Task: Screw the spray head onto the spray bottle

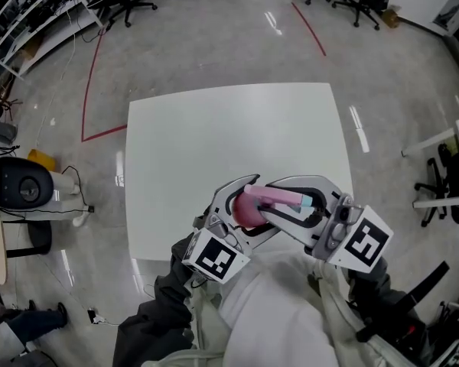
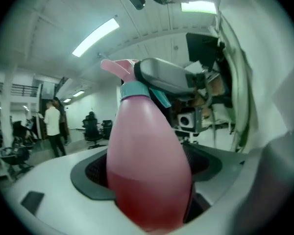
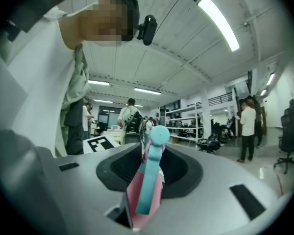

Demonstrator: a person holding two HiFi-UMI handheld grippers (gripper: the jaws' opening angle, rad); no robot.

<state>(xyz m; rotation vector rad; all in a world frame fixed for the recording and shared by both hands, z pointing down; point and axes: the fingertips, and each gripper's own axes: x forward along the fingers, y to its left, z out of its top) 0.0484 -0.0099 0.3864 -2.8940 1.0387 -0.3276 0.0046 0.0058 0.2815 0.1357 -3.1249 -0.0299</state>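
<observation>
Over the near edge of the white table (image 1: pixel 237 128), my left gripper (image 1: pixel 243 209) is shut on the body of the pink spray bottle (image 1: pixel 249 211). In the left gripper view the bottle (image 2: pixel 147 165) fills the jaws and stands upright, with a teal collar (image 2: pixel 135 90) and the pink spray head (image 2: pixel 116 66) on top. My right gripper (image 1: pixel 281 202) is shut on the spray head (image 1: pixel 287 199). In the right gripper view, the pink head with its teal trigger (image 3: pixel 151 173) lies between the jaws. The right gripper's grey finger (image 2: pixel 172 77) wraps the head at the bottle's neck.
Both grippers hang close to the person's white sleeves at the table's near side. Red tape lines (image 1: pixel 88 90) mark the shiny floor. Office chairs (image 1: pixel 134 2) stand at the back and a black and white machine (image 1: pixel 23 186) at the left. People (image 3: pixel 247 126) stand far behind.
</observation>
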